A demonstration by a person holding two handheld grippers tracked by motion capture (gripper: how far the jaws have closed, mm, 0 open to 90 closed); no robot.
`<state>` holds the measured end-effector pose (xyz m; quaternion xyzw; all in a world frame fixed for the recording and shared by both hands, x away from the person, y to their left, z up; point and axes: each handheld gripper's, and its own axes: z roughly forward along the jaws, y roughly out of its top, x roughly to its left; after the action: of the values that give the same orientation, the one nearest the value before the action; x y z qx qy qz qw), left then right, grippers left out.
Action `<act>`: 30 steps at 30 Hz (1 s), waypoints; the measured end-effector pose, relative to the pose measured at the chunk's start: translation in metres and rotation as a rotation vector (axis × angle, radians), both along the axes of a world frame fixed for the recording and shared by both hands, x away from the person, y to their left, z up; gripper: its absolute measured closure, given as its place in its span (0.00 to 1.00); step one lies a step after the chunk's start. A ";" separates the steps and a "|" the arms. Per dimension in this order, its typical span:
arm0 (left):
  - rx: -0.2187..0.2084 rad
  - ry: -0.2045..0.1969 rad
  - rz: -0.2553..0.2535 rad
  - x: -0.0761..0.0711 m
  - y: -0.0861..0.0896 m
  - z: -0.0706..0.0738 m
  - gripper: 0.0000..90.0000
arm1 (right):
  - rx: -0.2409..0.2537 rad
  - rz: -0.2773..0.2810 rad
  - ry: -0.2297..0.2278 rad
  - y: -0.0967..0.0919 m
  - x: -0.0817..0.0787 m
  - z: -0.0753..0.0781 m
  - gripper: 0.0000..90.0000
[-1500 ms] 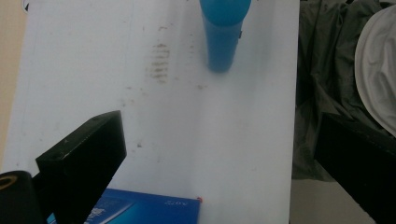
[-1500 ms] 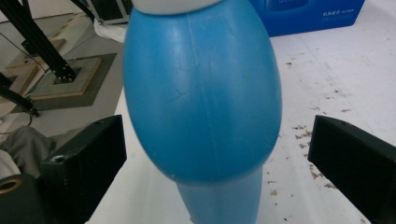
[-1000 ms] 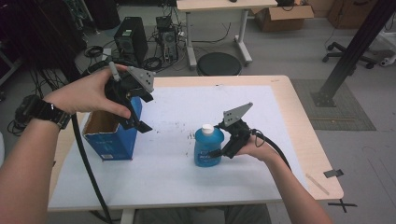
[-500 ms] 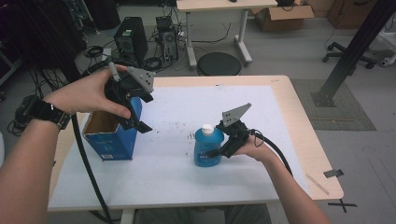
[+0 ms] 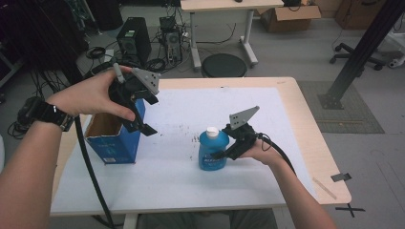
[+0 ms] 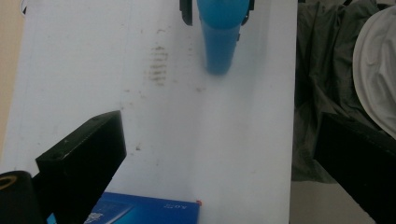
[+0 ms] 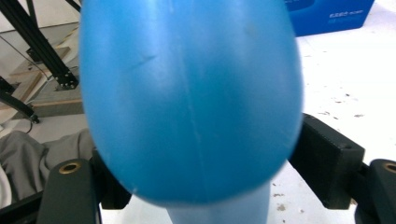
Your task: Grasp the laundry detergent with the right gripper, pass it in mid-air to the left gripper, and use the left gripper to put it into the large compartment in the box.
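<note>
In the right gripper view, our right gripper (image 7: 196,177) has its two black jaws on either side of the blue bottle (image 7: 189,98), and they appear to press its flanks. They have just been closing, with the bottle between them. In the high view that same right gripper (image 5: 224,151) meets the blue bottle (image 5: 212,151) from the right, a little below the centre of the frame. The bottle stands upright on the white table (image 5: 191,186), its white cap (image 5: 212,132) on top.

In the left gripper view, our left gripper (image 6: 219,163) has its jaws wide apart with nothing between them; between the jaws we see bare table, a corner of the blue box (image 6: 144,212) at the bottom edge, and the bottle far off at the top. In the high view we hold the left gripper (image 5: 138,125) at the upper left, above the near edge of the open blue box (image 5: 112,140), which stands well apart from the bottle.
</note>
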<state>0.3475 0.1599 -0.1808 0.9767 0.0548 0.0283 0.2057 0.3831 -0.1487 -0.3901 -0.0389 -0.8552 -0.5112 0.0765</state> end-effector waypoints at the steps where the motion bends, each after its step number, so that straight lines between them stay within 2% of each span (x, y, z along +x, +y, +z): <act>1: 0.000 -0.001 -0.001 0.000 0.000 0.000 0.04 | 0.001 -0.002 0.002 -0.001 0.001 0.000 0.28; 8: 0.001 -0.001 0.001 0.000 0.000 0.000 0.04 | -0.001 0.004 0.000 0.000 0.000 0.000 0.30; 17: 0.001 0.000 0.001 0.001 0.000 -0.001 0.04 | 0.003 0.035 0.000 0.001 -0.001 0.000 0.42; 24: 0.003 -0.002 -0.002 0.000 -0.002 -0.001 0.04 | 0.007 0.025 -0.015 0.000 -0.003 0.000 0.43; 28: 0.001 -0.005 -0.001 0.000 -0.001 0.000 0.04 | 0.008 0.007 -0.047 0.000 -0.005 0.002 0.46; 30: -0.001 -0.005 0.000 -0.001 -0.001 0.000 0.04 | 0.009 0.002 -0.046 0.000 -0.005 0.002 0.46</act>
<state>0.3469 0.1592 -0.1806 0.9765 0.0541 0.0308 0.2064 0.3778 -0.1491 -0.3877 -0.0261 -0.8545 -0.5157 0.0574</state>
